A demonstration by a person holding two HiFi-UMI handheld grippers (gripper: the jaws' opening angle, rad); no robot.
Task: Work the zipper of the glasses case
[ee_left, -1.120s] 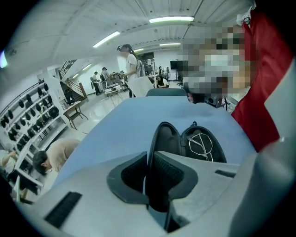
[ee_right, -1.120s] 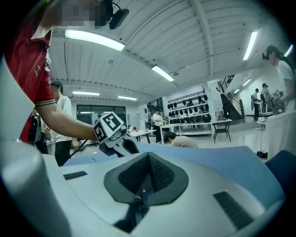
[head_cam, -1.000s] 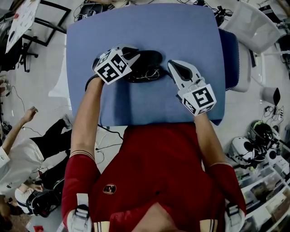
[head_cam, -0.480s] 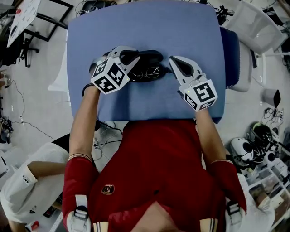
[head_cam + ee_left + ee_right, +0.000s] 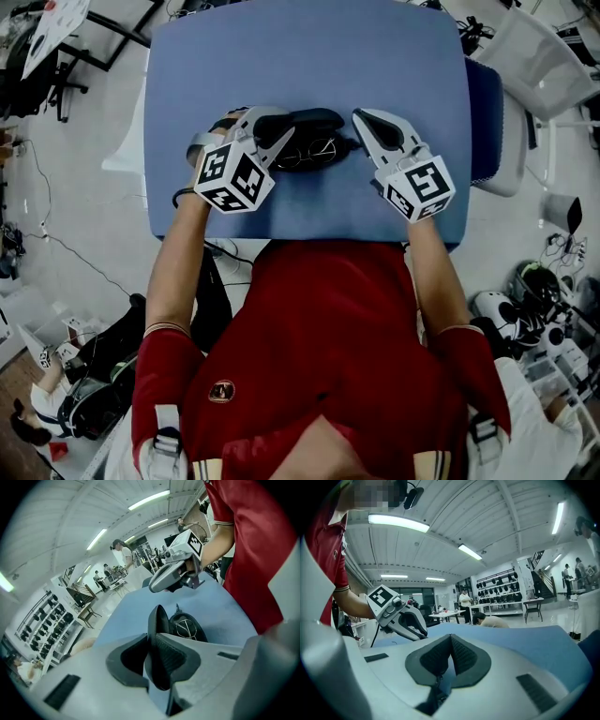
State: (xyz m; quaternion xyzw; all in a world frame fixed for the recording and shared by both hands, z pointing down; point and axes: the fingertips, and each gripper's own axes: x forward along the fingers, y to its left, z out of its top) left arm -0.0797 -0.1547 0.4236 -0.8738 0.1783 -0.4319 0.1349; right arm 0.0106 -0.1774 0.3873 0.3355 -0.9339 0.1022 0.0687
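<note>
My left gripper [image 5: 274, 129] and right gripper [image 5: 364, 127] come in over the near edge of the blue table [image 5: 309, 56]. The left one is closed only part way. Its jaws pinch the lid [image 5: 157, 620] of the glasses case [image 5: 309, 141] and hold it standing up. The right one is squeezed all the way closed at the right end of the case. Something thin hangs low between its jaws. It may be the zipper pull, but I cannot be sure from here.

The case lies a bit closer to the near edge than the far edge, about halfway between the left and right edges. It is wide open, and I can see the glasses [image 5: 319, 150] inside. So I think the unzipping is done. What is left is to drop the lid and zip it shut, if that is wanted.

Past the case the table is bare up to the far edge and both far corners, so there is lots of room to move.
</note>
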